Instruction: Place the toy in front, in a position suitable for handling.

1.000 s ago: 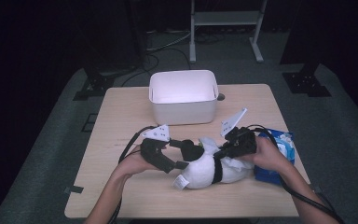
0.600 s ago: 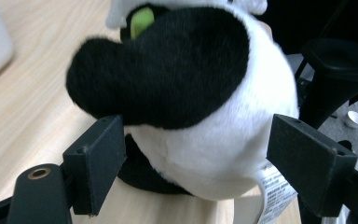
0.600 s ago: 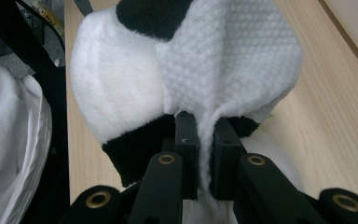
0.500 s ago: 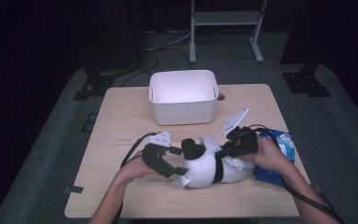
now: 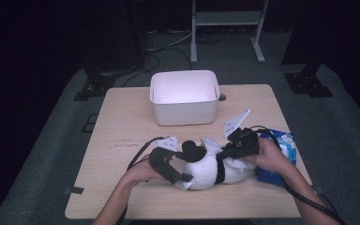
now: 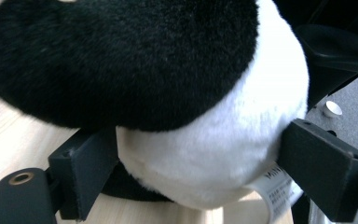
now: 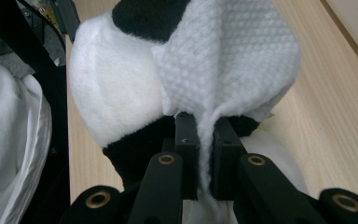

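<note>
Counter (image 5: 122,140) carries a white bin (image 5: 184,97) at twelve o'clock and a blue packet (image 5: 281,157) at four. Near six lies the black-and-white plush toy (image 5: 206,168). My left claw (image 5: 180,177) has just been widening, its jaws flanking the plush. My right claw (image 7: 204,154) pinches a white wipe (image 7: 228,65) draped on it.

We see a fluffy black-and-white plush toy (image 5: 206,166), a white embossed cloth wipe (image 7: 228,60), matt black plastic tongs (image 7: 204,140) with brass-coloured rivets, a pale wood-grain table (image 5: 122,136), and behind the toy a smooth white plastic bin (image 5: 183,101).
</note>
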The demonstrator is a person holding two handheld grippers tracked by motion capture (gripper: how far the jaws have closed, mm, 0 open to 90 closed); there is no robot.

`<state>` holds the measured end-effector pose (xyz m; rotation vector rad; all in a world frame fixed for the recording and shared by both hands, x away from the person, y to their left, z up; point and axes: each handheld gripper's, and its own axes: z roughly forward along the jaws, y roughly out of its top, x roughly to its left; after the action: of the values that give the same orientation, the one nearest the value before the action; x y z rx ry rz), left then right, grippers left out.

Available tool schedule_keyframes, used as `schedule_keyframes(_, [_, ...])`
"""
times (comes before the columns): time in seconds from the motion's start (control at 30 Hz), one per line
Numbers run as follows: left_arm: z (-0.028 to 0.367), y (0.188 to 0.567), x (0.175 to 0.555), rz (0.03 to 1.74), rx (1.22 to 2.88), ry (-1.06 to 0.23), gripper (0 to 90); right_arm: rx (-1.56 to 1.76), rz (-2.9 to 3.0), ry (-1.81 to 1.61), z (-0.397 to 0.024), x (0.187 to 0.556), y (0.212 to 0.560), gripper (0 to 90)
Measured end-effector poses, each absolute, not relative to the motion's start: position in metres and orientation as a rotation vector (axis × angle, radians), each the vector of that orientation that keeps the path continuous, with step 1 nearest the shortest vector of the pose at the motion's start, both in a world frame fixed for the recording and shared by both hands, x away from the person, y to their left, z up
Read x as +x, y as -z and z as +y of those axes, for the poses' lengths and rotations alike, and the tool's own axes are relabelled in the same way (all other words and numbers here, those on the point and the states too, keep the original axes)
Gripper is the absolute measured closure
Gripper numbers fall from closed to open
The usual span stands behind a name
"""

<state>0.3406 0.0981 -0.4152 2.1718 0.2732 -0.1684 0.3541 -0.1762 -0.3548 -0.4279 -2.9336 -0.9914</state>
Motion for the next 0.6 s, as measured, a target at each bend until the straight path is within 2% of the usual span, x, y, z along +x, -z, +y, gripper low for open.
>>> schedule_keyframes(0.03, [0.097, 0.415, 0.34, 0.267, 2.168, 0.172, 12.6, -0.424, -2.934, 0.993, -0.176, 0.354, 0.355, 83.0])
schedule_keyframes(0.2, [0.103, 0.408, 0.342, 0.261, 2.138, 0.173, 33.2, -0.422, -2.935, 1.009, -0.177, 0.353, 0.353, 83.1])
schedule_keyframes(0.37, [0.112, 0.392, 0.342, 0.247, 2.104, 0.136, 38.1, -0.417, -2.923, 1.072, -0.177, 0.352, 0.347, 83.4])
schedule_keyframes(0.6, [0.123, 0.363, 0.339, 0.229, 2.121, 0.06, 39.0, -0.379, -2.94, 1.117, -0.171, 0.351, 0.338, 83.8])
